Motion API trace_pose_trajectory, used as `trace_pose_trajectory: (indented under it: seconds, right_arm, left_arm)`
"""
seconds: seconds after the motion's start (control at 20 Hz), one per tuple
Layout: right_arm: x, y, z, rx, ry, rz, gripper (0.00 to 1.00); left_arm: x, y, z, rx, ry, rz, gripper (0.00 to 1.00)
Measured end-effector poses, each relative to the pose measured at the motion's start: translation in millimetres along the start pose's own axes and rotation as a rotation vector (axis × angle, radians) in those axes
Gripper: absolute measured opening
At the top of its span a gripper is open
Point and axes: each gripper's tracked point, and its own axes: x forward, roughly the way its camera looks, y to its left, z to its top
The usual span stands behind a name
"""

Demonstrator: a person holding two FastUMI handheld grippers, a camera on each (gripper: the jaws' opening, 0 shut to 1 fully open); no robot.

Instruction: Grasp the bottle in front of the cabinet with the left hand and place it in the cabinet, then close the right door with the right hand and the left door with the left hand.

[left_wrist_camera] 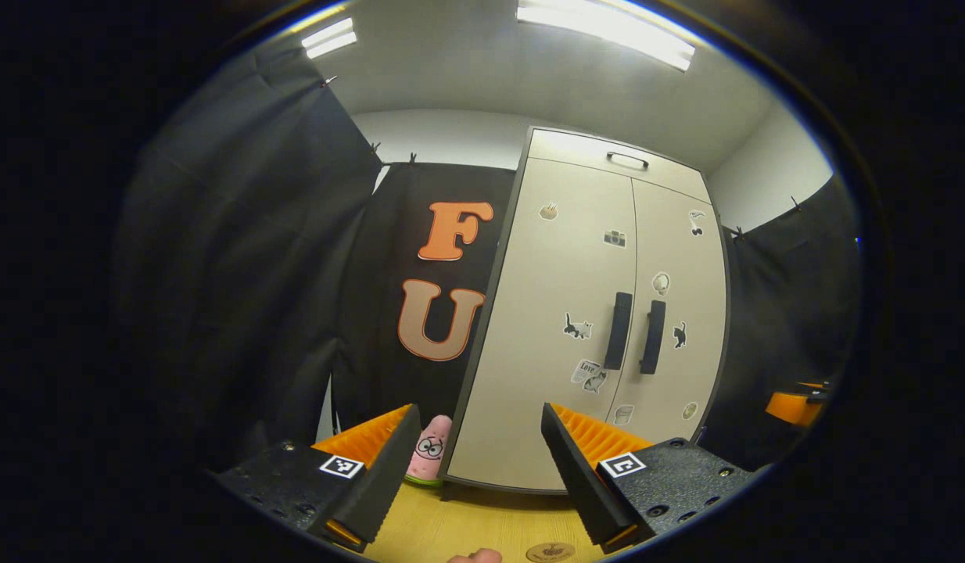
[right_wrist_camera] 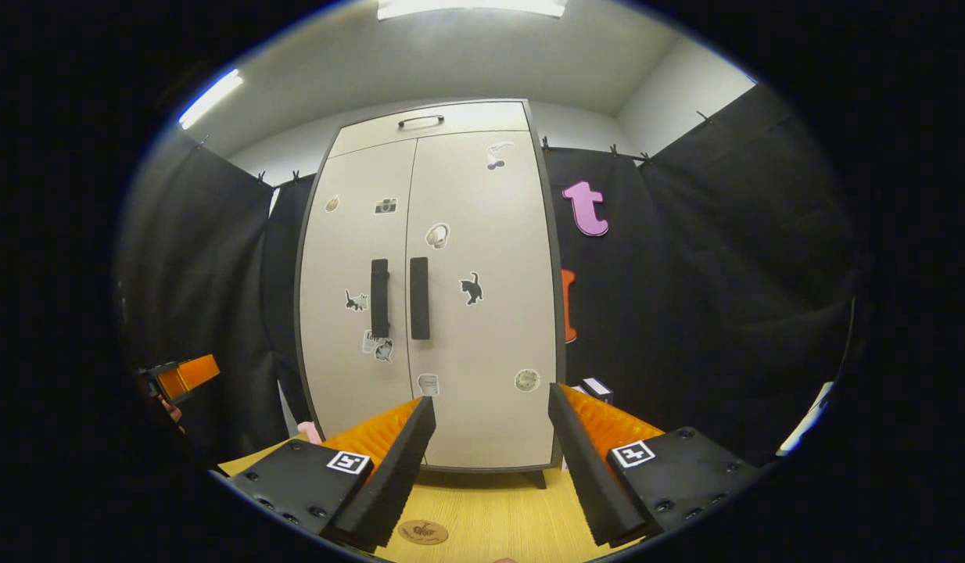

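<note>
The bottle cannot be made out in either view; judging by that, it is either already behind the shut doors or hidden below the cameras, and I cannot tell which. The tall cream two-door cabinet (right_wrist_camera: pixel 428 289) with dark edges stands on the tabletop with both doors flush, their two black vertical handles (right_wrist_camera: pixel 399 298) side by side at the seam.

The left gripper (left_wrist_camera: pixel 480 461) and the right gripper (right_wrist_camera: pixel 492 453) both hang back from the cabinet with jaws spread wide and nothing between them.

The risk, as I judge it: if the bottle is still out, the doors must be reopened, and a careless pull could rock the cabinet or knock the pink star-shaped plush toy (left_wrist_camera: pixel 431 453) just beside its left corner.

The pale wooden tabletop (right_wrist_camera: pixel 490 516) carries a small round brown coaster (right_wrist_camera: pixel 422 532). Black cloth walls, white ceiling, strip lights.
</note>
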Motion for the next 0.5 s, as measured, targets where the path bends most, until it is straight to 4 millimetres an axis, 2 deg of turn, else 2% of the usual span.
trace_pose_trajectory:
  seconds: [0.3, 0.5]
  right_arm:
    - [0.6, -6.3, 1.3, 0.008, -0.008, -0.015, 0.96]
    - [4.5, -2.8, -1.1, 0.015, 0.001, -0.006, 0.96]
  left_arm:
    - [3.1, -10.8, 10.8, 0.009, -0.031, -0.025, 0.94]
    - [2.3, -14.0, 11.7, 0.018, -0.035, -0.034, 0.94]
